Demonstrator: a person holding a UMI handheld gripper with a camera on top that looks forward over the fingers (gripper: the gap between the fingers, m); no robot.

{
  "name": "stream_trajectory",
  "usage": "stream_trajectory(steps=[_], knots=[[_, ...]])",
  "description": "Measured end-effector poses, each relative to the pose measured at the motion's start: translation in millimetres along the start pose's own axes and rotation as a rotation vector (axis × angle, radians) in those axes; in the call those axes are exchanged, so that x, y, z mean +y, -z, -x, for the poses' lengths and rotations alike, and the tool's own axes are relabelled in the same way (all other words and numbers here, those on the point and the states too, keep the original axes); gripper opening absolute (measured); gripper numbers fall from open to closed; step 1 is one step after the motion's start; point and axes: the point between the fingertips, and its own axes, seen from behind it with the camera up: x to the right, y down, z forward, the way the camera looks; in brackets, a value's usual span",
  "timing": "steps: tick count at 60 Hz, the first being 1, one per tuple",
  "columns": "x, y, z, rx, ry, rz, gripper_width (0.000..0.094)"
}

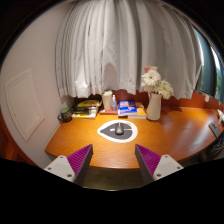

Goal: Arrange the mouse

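White curtains hang behind a curved wooden tabletop in a quiet corner. On the tabletop, a white mouse pad lies at centre, carrying a dark computer mouse at twelve o'clock from the claw, well beyond its fingertips. A vase of pale flowers stands at two o'clock from the mouse; a stack of books sits at ten o'clock, with a white cup and a blue-topped box between them. The claw hovers open above the near edge, purple pads spread wide, holding nothing.
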Motion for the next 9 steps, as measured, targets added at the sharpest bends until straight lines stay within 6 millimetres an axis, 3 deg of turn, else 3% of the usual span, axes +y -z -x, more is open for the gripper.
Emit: stream_trajectory(steps=[9], knots=[[-2.1,3.9,-2.8,0.008,-0.004,-0.009,0.0845]])
